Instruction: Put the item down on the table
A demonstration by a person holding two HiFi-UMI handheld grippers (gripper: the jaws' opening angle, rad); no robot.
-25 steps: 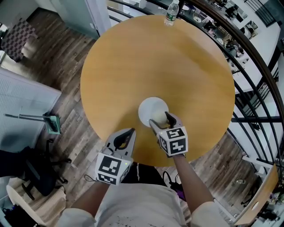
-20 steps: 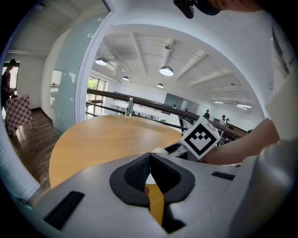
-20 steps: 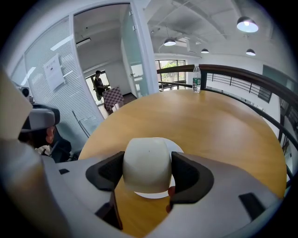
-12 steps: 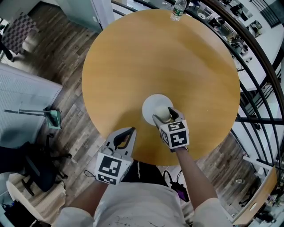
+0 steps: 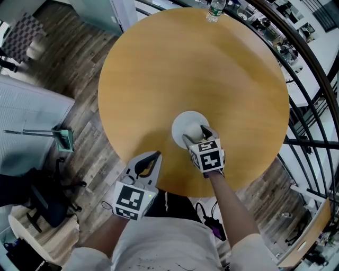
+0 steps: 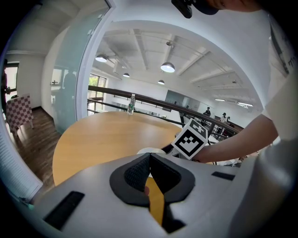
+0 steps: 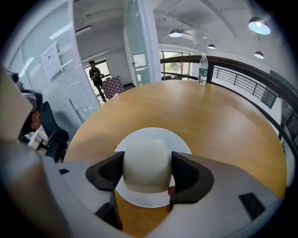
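A cream-white rounded cup [image 7: 147,165], turned bottom-up, sits between the jaws of my right gripper [image 7: 147,173], which is shut on its sides. Under it lies a white round plate [image 7: 181,145] on the round wooden table [image 5: 201,69]. In the head view the right gripper [image 5: 197,136] holds the cup [image 5: 194,131] over the plate [image 5: 181,123] near the table's front. Whether the cup touches the plate I cannot tell. My left gripper [image 5: 148,162] hovers at the table's near edge, jaws pressed together with nothing in them; it appears as left gripper [image 6: 149,169] in its own view.
A clear water bottle [image 5: 214,9] stands at the table's far edge, also bottle [image 7: 202,69]. A dark curved railing [image 5: 312,79] runs along the right. Wood flooring, a dustpan [image 5: 61,138] and a black chair [image 5: 45,201] lie to the left.
My right gripper with the cup has shifted slightly forward and right over the plate. The left gripper has stayed in place.
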